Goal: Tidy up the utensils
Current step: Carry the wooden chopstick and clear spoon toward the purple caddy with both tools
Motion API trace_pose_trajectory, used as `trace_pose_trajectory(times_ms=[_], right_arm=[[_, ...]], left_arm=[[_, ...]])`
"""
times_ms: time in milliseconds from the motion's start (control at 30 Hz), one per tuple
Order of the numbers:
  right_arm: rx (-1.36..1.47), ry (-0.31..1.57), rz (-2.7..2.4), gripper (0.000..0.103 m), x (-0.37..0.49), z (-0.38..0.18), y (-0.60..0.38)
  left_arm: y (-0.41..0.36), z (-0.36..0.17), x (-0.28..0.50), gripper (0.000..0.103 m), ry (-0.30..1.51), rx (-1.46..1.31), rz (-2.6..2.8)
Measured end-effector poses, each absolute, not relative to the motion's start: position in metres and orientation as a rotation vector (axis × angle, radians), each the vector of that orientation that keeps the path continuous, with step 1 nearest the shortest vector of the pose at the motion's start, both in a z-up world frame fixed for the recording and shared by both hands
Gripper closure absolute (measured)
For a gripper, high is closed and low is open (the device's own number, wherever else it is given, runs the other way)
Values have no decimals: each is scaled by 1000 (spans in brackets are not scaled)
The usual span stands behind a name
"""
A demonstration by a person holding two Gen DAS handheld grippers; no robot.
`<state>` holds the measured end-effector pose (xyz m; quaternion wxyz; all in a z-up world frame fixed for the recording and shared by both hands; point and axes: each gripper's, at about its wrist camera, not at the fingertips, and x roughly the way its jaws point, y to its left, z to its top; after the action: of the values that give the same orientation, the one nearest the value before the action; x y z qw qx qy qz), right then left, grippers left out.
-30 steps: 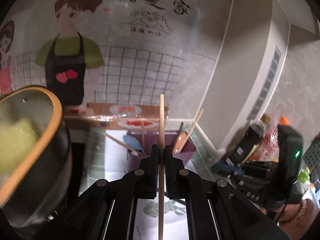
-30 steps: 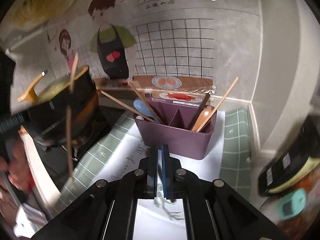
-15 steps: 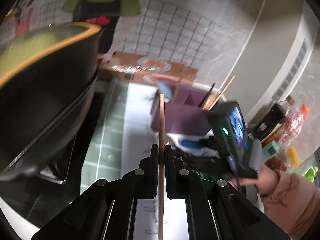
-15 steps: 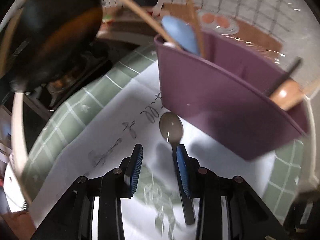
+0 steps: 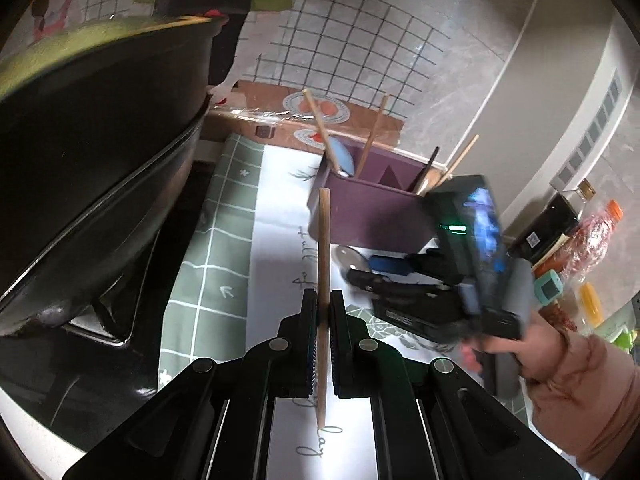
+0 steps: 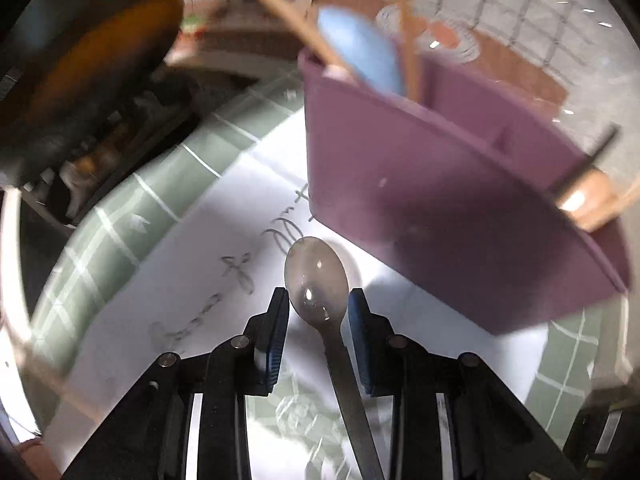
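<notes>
My left gripper (image 5: 322, 300) is shut on a wooden chopstick (image 5: 324, 240), which stands up between the pads, above the mat. A metal spoon (image 6: 318, 280) lies on the white mat in front of the purple utensil holder (image 6: 420, 200). My right gripper (image 6: 318, 300) points down at it, with its jaws on either side of the spoon's bowl and closing. The blue pads (image 6: 276, 336) look just clear of the bowl. In the left wrist view the right gripper (image 5: 384, 276) hangs low over the same spoon (image 5: 348, 256), beside the holder (image 5: 368, 216).
A big black pot (image 5: 100, 160) on the stove fills the left side. The holder has a blue spoon (image 5: 344, 158), chopsticks and a wooden spoon in it. Bottles and packets (image 5: 560, 224) crowd the right. A green checked mat (image 5: 224, 240) covers the counter. A person's sleeve (image 5: 580, 392) is at lower right.
Both grippers have sunk toward the mat. The right gripper opened from shut, came down around the spoon's bowl, and its jaws have narrowed since. The left still grips the chopstick.
</notes>
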<state>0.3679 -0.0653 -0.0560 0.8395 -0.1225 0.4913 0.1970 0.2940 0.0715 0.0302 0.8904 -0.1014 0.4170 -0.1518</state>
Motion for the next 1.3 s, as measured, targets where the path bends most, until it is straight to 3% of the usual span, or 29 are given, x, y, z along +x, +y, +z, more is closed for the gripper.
trace_pose_trajectory(times_ms=[267,300,333,367,500,633,700,767,1000,1200,1233,1300], right_arm=[[-162,886,414,76,309,9,-98],[-148,867,410,84,304,17,-102],[-144,853,406,103,301,24,-105],[-139,843,403,98,298,29,-106],[-145,786,384,98,295,55,-115],[-172,858,487,95,299,45,-110],[-200,919,565,70,306,25,-95],[-241,923,594,59,310,8,-81],[-412,999,650,59,357,-62,-17],[-460,1033,637,59,388,-88,5],[-465,1046,627,64,391,-92,5],[-452,1041,608,93,392,-92,2]], left_arm=[[55,45,292,97,840,-177,-375],[53,48,292,97,832,-173,-383],[51,52,293,97,824,-171,-390],[48,56,294,97,815,-171,-401],[37,80,302,97,763,-161,-437],[37,92,306,97,735,-160,-431],[45,92,304,97,736,-160,-410],[58,87,298,97,745,-175,-389],[95,66,278,97,797,-210,-296],[111,59,265,97,810,-240,-260],[111,59,263,97,810,-240,-260],[110,58,263,97,811,-233,-260]])
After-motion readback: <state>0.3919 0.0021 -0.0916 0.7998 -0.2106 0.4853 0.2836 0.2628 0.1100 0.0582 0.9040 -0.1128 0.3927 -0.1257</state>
